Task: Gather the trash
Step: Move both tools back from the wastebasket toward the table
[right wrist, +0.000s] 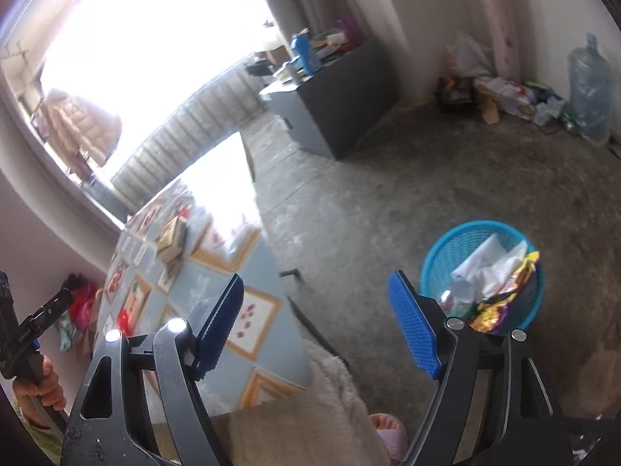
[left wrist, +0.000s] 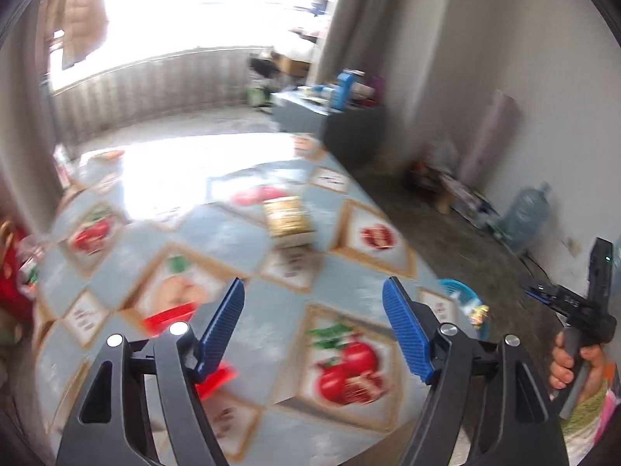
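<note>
A blurred red scrap (left wrist: 170, 316) lies on the fruit-patterned tablecloth (left wrist: 240, 233), partly hidden behind a finger of my left gripper (left wrist: 313, 285). That gripper hovers open above the table with nothing between its blue pads. On the floor beside the table stands a blue mesh basket (right wrist: 438, 256) holding white paper (right wrist: 489, 264), a plastic bottle (right wrist: 460, 291) and a shiny coloured wrapper (right wrist: 504, 299). My right gripper (right wrist: 316, 277) is open and empty, above the floor just left of the basket. The basket's rim (left wrist: 458, 291) peeks past the table edge.
A stack of gold-brown boxes (left wrist: 288, 219) sits mid-table. A grey cabinet (right wrist: 330, 108) with bottles stands further back, and a large water jug (right wrist: 590, 85) and clutter line the far wall. A person's hand (left wrist: 578, 357) grips the other handle; a slippered foot (right wrist: 388, 427) is below.
</note>
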{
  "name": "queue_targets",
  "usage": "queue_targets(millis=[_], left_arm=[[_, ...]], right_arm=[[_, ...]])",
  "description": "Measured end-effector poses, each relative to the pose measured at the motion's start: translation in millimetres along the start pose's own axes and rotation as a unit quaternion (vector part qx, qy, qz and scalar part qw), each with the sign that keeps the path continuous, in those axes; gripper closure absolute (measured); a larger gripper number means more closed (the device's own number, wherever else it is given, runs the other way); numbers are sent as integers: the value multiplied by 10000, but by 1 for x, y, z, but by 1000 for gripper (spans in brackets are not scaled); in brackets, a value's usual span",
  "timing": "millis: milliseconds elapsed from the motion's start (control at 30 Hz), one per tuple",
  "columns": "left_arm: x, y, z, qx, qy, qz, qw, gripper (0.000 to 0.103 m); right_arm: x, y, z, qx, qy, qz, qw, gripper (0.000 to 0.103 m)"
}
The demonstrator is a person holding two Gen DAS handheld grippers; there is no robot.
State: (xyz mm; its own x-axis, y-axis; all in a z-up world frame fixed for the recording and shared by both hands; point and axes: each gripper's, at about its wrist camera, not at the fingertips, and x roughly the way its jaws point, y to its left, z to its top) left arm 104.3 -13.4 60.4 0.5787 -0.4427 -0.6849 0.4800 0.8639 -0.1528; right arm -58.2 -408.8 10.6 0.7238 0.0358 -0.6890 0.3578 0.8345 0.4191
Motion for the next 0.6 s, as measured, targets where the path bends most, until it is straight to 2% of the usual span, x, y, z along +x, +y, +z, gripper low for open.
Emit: queue_targets(millis=[133,267,433,600], left_arm=[[-21,48,-23,-487,-57,316,9983,31],[-21,72,-42,-726,-2,354,9967,31],[9,70,-61,-676,247,297,9970,31],[45,80,-71,-710,429,450,9955,31]], right_arm=[[12,26,0,-279,187,186,9993,30],[21,55,-4,-479,359,365,9975,30],[36,90,-9,-804,597,447,9940,30],[59,122,-4,-1086,809,485,9896,30]])
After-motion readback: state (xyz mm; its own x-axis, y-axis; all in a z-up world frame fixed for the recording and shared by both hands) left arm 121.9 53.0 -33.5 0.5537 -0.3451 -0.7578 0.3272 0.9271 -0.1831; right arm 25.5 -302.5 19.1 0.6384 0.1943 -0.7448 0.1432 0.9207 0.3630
